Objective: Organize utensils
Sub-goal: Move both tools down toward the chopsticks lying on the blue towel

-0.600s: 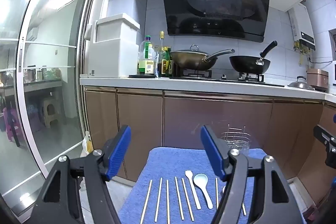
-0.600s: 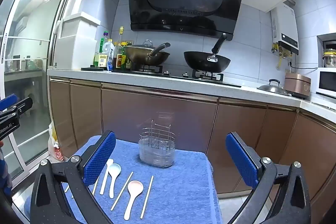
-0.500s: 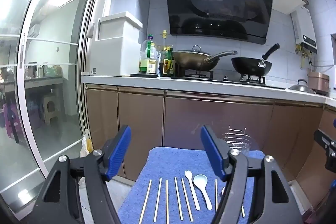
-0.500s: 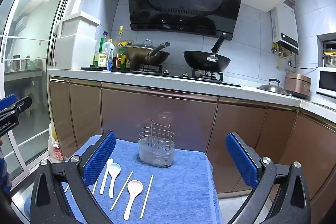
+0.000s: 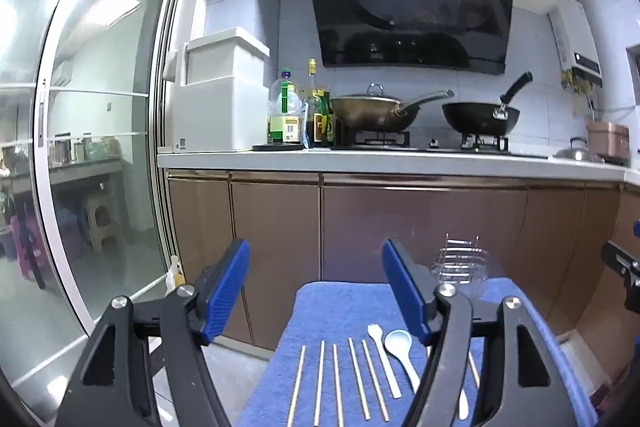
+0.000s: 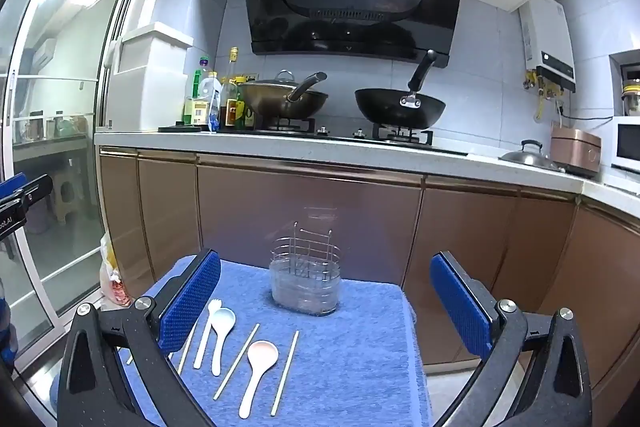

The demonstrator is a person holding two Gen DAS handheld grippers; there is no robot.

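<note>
Wooden chopsticks [image 5: 320,379], a white fork [image 6: 205,331] and two spoons [image 6: 258,371] lie loose on the blue towel [image 6: 352,367] below both wide-apart, empty grippers, left gripper [image 5: 316,291] and right gripper [image 6: 325,303], while the wire caddy [image 6: 306,277] ahead looks unfilled, so sorting has barely begun.

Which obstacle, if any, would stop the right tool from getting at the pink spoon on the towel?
Probably none. The right tool is open and empty above the blue towel, and the pink spoon lies flat below it between two chopsticks, with nothing over it. The utensil holder stands farther back.
</note>
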